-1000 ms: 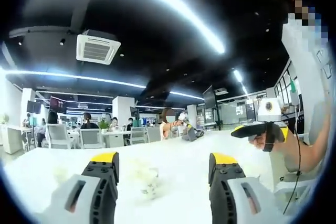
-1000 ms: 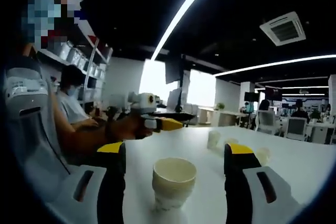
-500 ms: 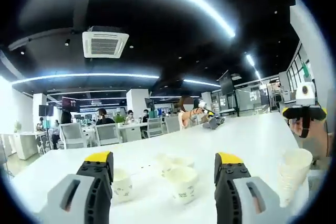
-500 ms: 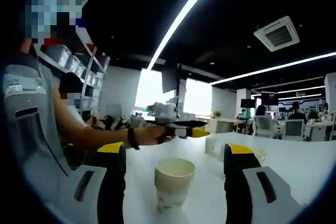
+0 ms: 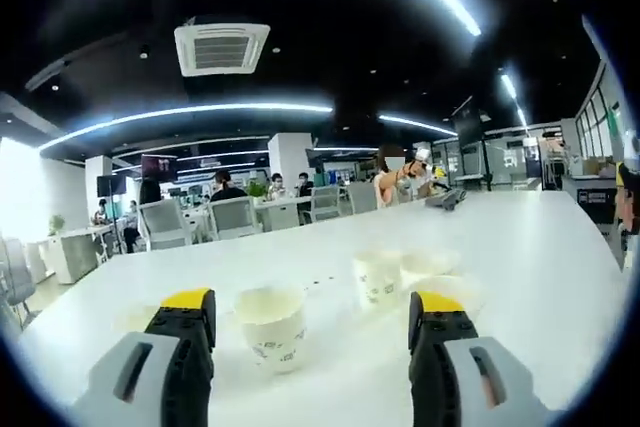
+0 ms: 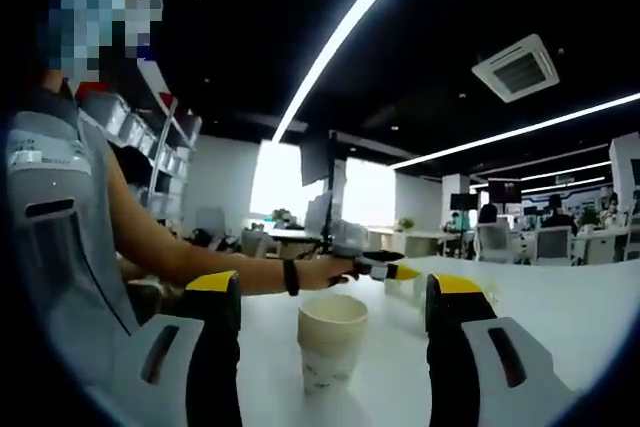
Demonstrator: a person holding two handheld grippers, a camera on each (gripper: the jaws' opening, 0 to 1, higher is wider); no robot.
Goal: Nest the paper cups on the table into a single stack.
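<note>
Now the left claw (image 5: 305,322) has swung round and dropped toward the loose paper cups, its jaws spread around nothing, with the nearest paper cup (image 5: 270,325) standing upright just ahead between them. So a pickup looks next, while the right claw (image 6: 333,322), also spread, faces the cup stack (image 6: 332,338). Both rest on a long white tabletop (image 5: 520,247) in a dim open office lit by ceiling light strips (image 5: 190,112).

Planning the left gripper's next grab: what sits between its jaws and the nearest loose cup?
In the left gripper view, only bare white table lies between the open left gripper and the nearest paper cup, which stands just beyond the jaw tips.
</note>
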